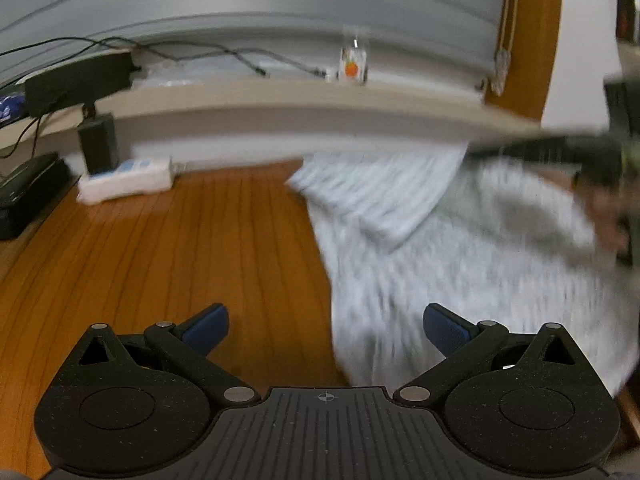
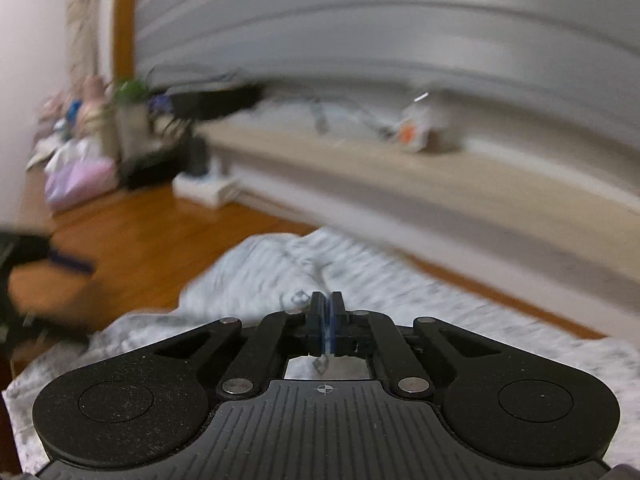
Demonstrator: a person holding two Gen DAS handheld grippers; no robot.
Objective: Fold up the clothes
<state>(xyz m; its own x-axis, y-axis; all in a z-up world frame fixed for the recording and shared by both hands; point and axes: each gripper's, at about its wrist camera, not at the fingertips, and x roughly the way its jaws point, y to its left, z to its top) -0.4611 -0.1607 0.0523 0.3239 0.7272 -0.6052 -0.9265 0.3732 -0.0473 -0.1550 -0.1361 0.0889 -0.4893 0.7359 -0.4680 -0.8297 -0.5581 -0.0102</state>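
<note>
A: Left gripper (image 1: 326, 328) first: its blue pads (image 1: 208, 326) stand wide apart with nothing between them, hovering over the wooden floor (image 1: 180, 248)

B: And what lies ahead of it?

A: Far ahead to its left a black box (image 1: 28, 196), then a white power strip (image 1: 128, 178) at the foot of a low ledge (image 1: 280, 108). Ahead to its right the grey-white garment (image 1: 460, 248) spreads over the floor, one part folded over on top; its near edge runs under the right finger

B: Now the right gripper (image 2: 328, 322)?

A: Pads pressed together, and a thin pinch of the same garment (image 2: 280, 264) seems to sit between them, though blur makes that hard to confirm. Cloth lies below and ahead of it. Off to its left the other tool shows as a dark smear; past the cloth the ledge (image 2: 360, 168) holds a small carton with an orange mark (image 2: 416, 132)
</note>
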